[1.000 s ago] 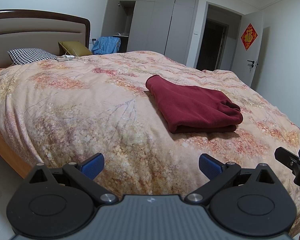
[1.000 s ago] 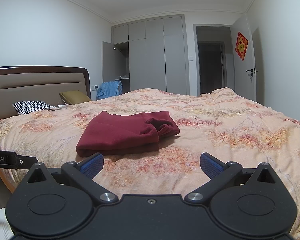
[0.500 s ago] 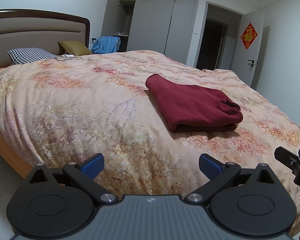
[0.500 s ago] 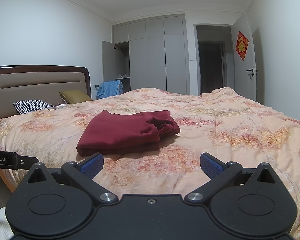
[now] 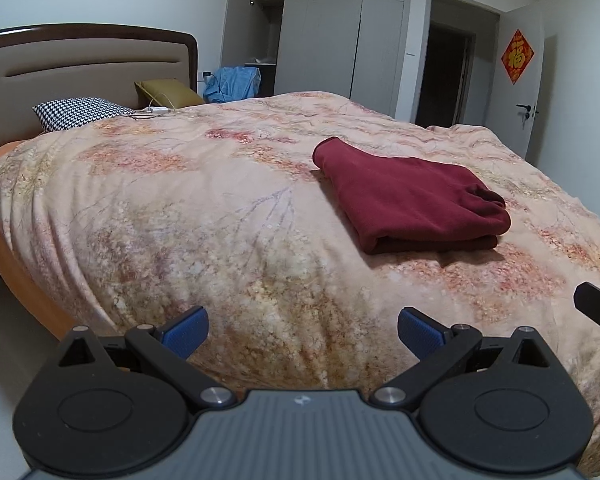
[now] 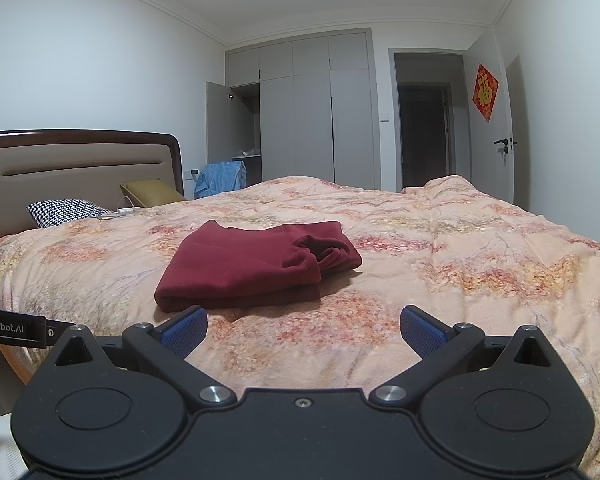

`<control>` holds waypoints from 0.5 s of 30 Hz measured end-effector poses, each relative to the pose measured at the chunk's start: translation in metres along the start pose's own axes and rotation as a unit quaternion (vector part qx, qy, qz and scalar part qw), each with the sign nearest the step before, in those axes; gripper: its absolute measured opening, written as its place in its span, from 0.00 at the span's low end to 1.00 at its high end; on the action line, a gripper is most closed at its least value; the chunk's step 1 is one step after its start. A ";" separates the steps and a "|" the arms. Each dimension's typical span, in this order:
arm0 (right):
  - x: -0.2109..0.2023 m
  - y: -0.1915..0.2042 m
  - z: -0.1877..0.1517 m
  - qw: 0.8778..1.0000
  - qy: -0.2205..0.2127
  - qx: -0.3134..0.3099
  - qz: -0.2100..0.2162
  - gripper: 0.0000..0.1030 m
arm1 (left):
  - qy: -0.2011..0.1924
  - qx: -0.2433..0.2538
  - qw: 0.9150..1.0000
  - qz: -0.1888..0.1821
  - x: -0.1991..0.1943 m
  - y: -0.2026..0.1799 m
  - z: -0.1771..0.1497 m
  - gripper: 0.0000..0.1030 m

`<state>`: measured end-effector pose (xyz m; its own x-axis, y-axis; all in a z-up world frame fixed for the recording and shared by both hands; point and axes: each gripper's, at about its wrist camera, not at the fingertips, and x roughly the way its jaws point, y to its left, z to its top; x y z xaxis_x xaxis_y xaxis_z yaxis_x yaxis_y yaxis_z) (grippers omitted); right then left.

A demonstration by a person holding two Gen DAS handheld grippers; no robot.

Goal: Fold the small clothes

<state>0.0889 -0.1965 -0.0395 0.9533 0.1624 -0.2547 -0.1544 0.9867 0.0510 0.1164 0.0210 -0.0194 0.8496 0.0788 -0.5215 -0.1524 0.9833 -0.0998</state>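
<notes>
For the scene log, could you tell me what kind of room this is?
A home bedroom, most likely: a bed with a padded headboard and pillow, and a built-in wardrobe.

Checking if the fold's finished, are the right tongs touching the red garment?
Apart. In the right wrist view, the open right tongs sit short of the red garment, with bare quilt between them.

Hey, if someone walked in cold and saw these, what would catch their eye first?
The dark red folded garment lying alone in the middle of the floral bedspread, touched by nothing. Next, the open left gripper and right gripper, both empty and short of it. Behind, a houndstooth pillow by the headboard.
</notes>
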 end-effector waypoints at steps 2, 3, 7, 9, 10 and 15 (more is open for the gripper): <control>0.000 0.000 0.000 1.000 0.000 0.000 0.000 0.99 | -0.004 0.005 1.000 0.009 -0.001 -0.001 0.000 1.00; 0.000 0.000 0.000 1.000 0.000 -0.001 0.001 0.99 | -0.006 0.007 1.000 0.012 -0.001 0.000 0.000 1.00; 0.000 0.001 -0.001 1.000 0.000 -0.002 0.002 0.99 | -0.007 0.007 1.000 0.014 -0.001 0.001 0.001 1.00; 0.000 0.002 -0.001 1.000 0.000 -0.002 0.003 0.99 | -0.006 0.005 1.000 0.012 -0.002 0.002 0.000 1.00; -0.001 0.002 -0.001 1.000 0.000 -0.003 0.003 0.99 | -0.005 0.003 1.000 0.011 -0.001 0.002 0.001 1.00; 0.000 0.002 0.000 1.000 0.000 -0.003 0.004 0.99 | -0.004 0.003 1.000 0.010 -0.002 0.002 0.000 1.00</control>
<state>0.0883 -0.1944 -0.0398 0.9520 0.1695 -0.2548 -0.1630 0.9855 0.0464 0.1149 0.0234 -0.0186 0.8502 0.1003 -0.5168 -0.1668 0.9824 -0.0837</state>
